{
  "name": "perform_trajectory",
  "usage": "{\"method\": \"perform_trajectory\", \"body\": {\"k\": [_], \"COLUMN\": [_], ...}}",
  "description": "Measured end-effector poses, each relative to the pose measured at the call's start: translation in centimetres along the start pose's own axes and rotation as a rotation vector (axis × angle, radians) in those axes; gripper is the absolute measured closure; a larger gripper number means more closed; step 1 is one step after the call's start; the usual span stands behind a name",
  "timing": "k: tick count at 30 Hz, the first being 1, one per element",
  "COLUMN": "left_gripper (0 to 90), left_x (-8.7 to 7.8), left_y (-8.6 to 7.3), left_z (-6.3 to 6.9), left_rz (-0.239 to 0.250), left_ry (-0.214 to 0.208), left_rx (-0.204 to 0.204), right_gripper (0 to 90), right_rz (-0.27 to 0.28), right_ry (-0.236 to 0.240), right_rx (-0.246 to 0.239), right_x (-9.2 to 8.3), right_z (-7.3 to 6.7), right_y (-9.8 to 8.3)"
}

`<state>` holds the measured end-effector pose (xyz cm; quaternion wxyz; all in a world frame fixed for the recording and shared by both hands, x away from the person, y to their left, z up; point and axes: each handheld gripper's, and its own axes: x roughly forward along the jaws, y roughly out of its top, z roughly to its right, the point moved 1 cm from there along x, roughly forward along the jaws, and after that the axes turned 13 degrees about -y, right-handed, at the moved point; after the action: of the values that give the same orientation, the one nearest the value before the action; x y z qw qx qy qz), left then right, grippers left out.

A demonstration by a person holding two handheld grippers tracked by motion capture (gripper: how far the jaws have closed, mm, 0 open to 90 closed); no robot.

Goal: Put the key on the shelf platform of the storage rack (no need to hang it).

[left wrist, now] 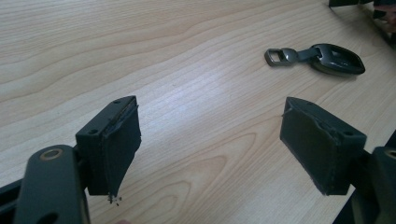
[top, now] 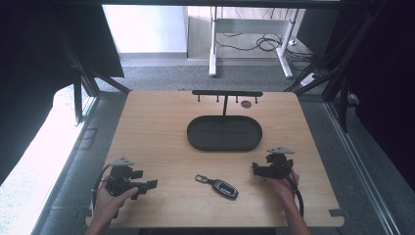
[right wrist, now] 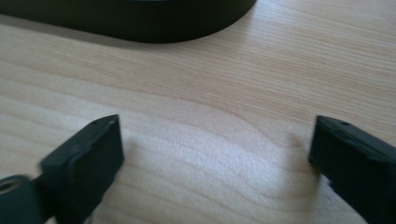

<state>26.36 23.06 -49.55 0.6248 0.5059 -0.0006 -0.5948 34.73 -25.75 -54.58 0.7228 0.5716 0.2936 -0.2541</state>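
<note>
While the high view is looking down on the light wooden table (top: 161, 127), a person's left hand (top: 108, 201) is holding the left hand-held gripper (top: 147, 187) near the table's front left corner, its jaws standing apart and pointing toward the middle with nothing between them. At the front right, the right hand (top: 283, 188) is holding the right hand-held gripper (top: 257, 169), its jaws pointing left and likewise gripping nothing. Between the two, near the front edge, a dark key fob (top: 222, 187) with a small metal loop at its left end is lying flat on the table, apart from both grippers. Behind it, toward the middle, a black oval tray (top: 195, 138) is sitting on the wood, and a black rack with short hanging pegs (top: 226, 93) is standing at the far edge just beyond the tray.

Along the left gripper view, the left hand-held gripper (left wrist: 210, 140) is showing its two black padded jaws spread wide over bare wood, with the key fob (left wrist: 334, 58) lying farther off at the upper right, well clear of the pads.

Along the right gripper view, the right hand-held gripper (right wrist: 215, 149) is also holding its jaws wide apart above bare table, empty, while the curved wall of the tray (right wrist: 140, 23) is crossing the top of the picture.
</note>
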Motion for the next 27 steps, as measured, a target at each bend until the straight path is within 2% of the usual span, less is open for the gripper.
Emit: {"method": "perform_trajectory", "body": {"k": [4,8,9,11,12,13,14,15,16,17,18,19,20,22,27], "left_gripper": [20.6,20.5,20.5,20.5,20.5,20.5,20.5,20.5,20.5,20.5,20.5,20.5,20.5,20.5,20.5], "left_x": [-0.1,-0.1,-0.1,0.0,0.0,-0.1,-0.1,-0.1,-0.1,0.0,0.0,0.0,0.0,-0.1,-0.3], "left_y": [-0.1,0.1,0.1,0.0,0.0,0.0,0.0,0.0,0.1,0.1,0.1,0.0,0.0,0.0,0.1], "left_z": [0.2,0.6,0.6,0.5,0.5,0.4,0.4,0.4,0.4,0.4,0.4,0.4,0.4,0.5,0.4], "left_rz": [0.004,0.002,0.002,-0.002,-0.002,0.000,0.003,0.005,0.003,0.000,0.000,0.000,0.000,0.001,0.007], "left_ry": [0.000,-0.004,-0.004,-0.001,-0.001,-0.001,0.000,0.000,-0.003,-0.003,-0.003,-0.004,-0.005,-0.006,-0.004], "left_rx": [0.002,0.013,0.013,0.009,0.009,0.006,0.003,0.002,0.005,0.005,0.005,0.005,0.005,0.006,0.003], "right_gripper": [15.9,19.3,19.3,21.3,21.3,22.6,22.6,23.6,23.6,24.0,24.0,23.9,23.9,23.5,24.4], "right_rz": [0.027,0.085,0.085,0.090,0.090,0.099,0.099,0.085,0.085,0.064,0.064,0.055,0.055,0.048,0.049], "right_ry": [0.059,0.089,0.089,0.129,0.129,0.149,0.149,0.180,0.180,0.194,0.194,0.205,0.205,0.217,0.238], "right_rx": [0.008,-0.030,-0.030,-0.047,-0.047,-0.063,-0.063,-0.088,-0.088,-0.124,-0.124,-0.147,-0.147,-0.185,-0.225], "right_x": [-1.3,-3.1,-3.1,-3.8,-3.8,-4.2,-4.2,-4.5,-4.5,-4.9,-4.9,-5.6,-5.6,-6.6,-8.0], "right_z": [0.6,0.7,0.7,0.9,0.9,1.0,1.0,0.9,0.9,0.7,0.7,0.6,0.6,0.4,-0.1], "right_y": [0.0,0.2,0.2,0.3,0.3,0.4,0.4,0.4,0.4,0.5,0.5,0.9,0.9,1.6,2.6]}}
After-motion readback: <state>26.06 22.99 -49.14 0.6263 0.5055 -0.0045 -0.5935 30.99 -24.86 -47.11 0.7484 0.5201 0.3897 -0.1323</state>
